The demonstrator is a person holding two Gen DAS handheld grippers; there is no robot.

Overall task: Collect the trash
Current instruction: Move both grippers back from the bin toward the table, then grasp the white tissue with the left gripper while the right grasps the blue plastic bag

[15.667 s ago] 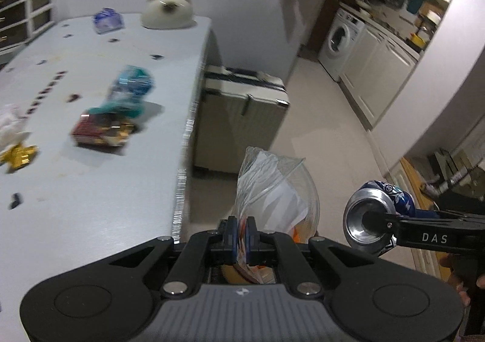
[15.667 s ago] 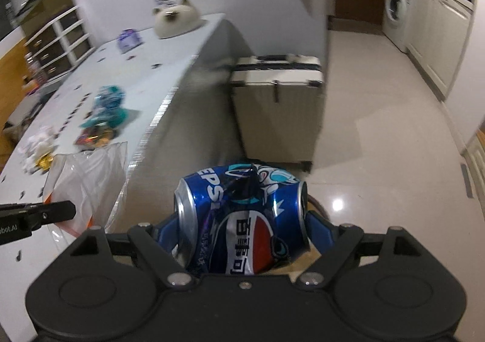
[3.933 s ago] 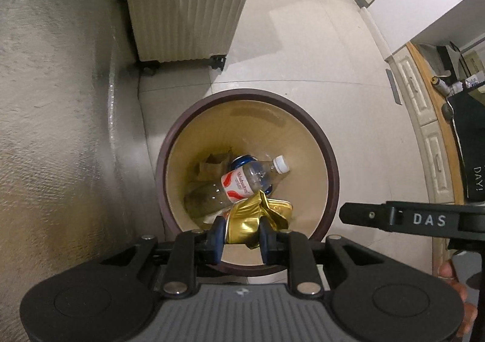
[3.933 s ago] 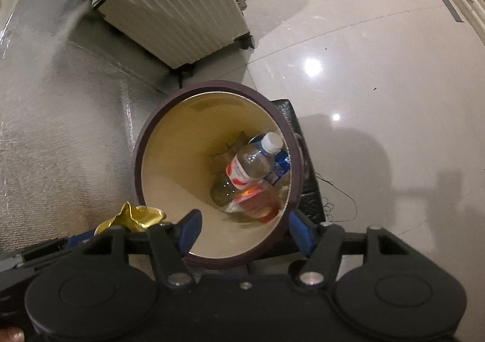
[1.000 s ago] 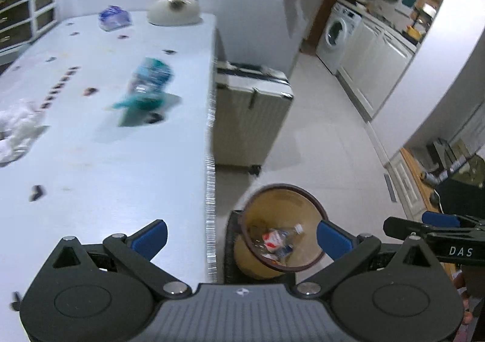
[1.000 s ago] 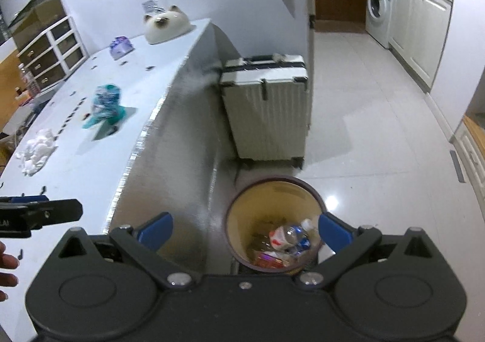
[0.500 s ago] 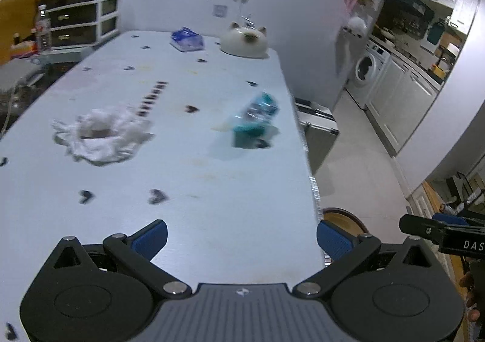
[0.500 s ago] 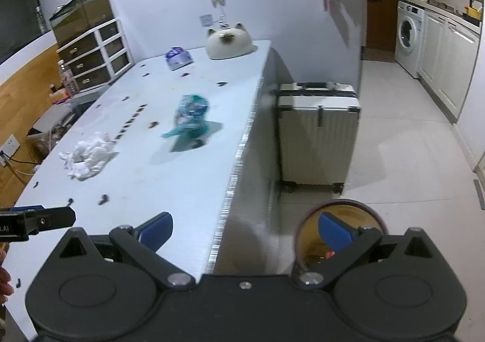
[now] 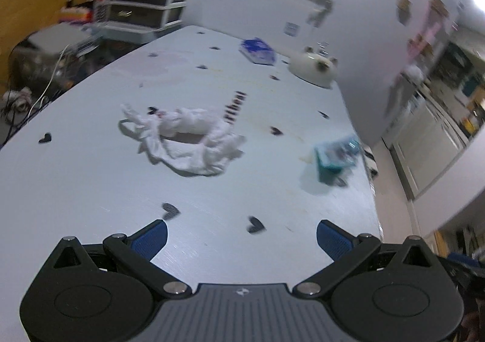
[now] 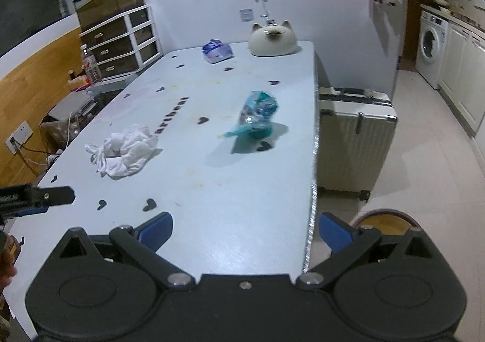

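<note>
A crumpled white tissue wad [image 9: 185,139] [image 10: 124,149] lies on the pale blue table [image 9: 91,184] [image 10: 230,190]. A teal plastic wrapper [image 9: 336,157] [image 10: 256,117] sits further right, near the table's edge. My left gripper [image 9: 241,237] hovers open over the near part of the table, with the tissue ahead and to the left. My right gripper [image 10: 244,230] is open as well, above the table's near right corner. The bin [image 10: 385,219] shows only as a rim on the floor behind my right finger. The left gripper's finger [image 10: 39,196] pokes in at the left of the right wrist view.
A white cat-shaped object [image 9: 313,69] [image 10: 272,39] and a blue packet [image 9: 257,51] [image 10: 216,51] sit at the table's far end. A cream suitcase [image 10: 354,136] stands on the floor beside the table. Drawers [image 10: 121,42] line the left wall, a washing machine [image 10: 430,48] the right.
Both grippers have swung up and left from the bin towards the table. The left one has come nearer the tissue wad. The bin has slipped almost out of view.
</note>
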